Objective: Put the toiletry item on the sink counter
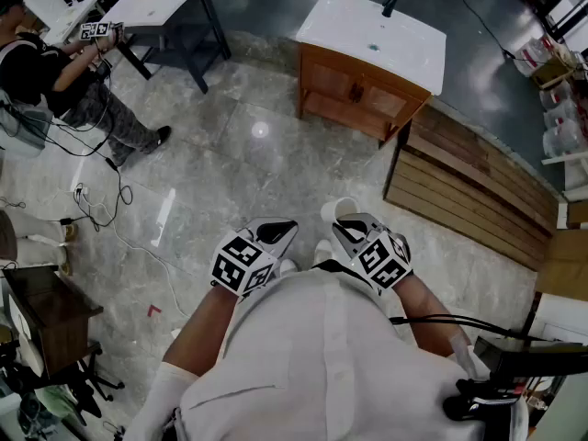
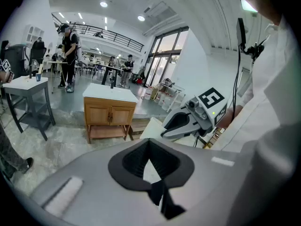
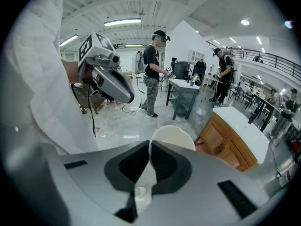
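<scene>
A white cup (image 1: pixel 342 211) is the toiletry item. My right gripper (image 1: pixel 347 228) is shut on its rim, held close in front of my chest. In the right gripper view the cup (image 3: pixel 175 138) sticks up past the jaws, its wall pinched between the pads. My left gripper (image 1: pixel 285 229) is beside it, shut with nothing in it. The white sink counter (image 1: pixel 372 28) tops a wooden cabinet (image 1: pixel 358 90) across the floor ahead, a black faucet (image 1: pixel 390 2) at its back. The left gripper view shows the counter (image 2: pixel 110 92) well ahead and the right gripper (image 2: pixel 186 121) close by.
A stack of wooden planks (image 1: pixel 473 186) lies right of the cabinet. A grey table (image 1: pixel 165 9) stands at the far left, with a person (image 1: pixel 55 76) next to it. Cables (image 1: pixel 101 200) trail over the marble floor. A dark cabinet (image 1: pixel 46 310) is at my near left.
</scene>
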Motion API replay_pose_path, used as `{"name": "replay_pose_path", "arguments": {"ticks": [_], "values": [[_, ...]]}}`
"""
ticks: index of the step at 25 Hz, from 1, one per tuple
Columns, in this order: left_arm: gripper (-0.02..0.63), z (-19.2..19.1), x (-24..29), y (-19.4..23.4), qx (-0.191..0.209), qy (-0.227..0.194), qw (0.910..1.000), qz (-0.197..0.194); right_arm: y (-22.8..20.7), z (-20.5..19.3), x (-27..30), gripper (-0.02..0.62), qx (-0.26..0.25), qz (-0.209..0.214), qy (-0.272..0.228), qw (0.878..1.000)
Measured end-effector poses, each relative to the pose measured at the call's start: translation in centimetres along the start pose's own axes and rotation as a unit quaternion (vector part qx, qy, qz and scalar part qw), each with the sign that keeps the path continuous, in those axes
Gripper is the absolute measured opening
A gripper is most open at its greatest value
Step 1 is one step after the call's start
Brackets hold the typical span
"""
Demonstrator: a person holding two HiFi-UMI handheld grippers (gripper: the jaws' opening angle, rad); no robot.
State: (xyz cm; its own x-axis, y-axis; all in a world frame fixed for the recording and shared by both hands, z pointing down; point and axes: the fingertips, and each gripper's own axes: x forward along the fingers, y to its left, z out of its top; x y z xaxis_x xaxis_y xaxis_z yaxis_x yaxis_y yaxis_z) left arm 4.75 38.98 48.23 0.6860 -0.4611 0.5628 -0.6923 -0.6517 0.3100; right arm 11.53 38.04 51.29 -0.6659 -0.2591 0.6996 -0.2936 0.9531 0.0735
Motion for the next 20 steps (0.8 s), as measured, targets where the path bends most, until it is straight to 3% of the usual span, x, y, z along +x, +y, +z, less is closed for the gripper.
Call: {"name": "replay_pose_path", "arguments": {"ticks": [10,20], "values": [[0.006,6.9,6.7,-1.2,0.028,-0.001,0.9996,0.003,-8.0,-3.1,-3.0,0.015,-0.010,-0.009,-0.014,1.000],[0.006,11.0,11.8,3.4,0.041,0.027,0.9981,-0.038,-15.8,-3.9,-1.0,0.015,0.041,-0.030,-0.007,0.999]]}}
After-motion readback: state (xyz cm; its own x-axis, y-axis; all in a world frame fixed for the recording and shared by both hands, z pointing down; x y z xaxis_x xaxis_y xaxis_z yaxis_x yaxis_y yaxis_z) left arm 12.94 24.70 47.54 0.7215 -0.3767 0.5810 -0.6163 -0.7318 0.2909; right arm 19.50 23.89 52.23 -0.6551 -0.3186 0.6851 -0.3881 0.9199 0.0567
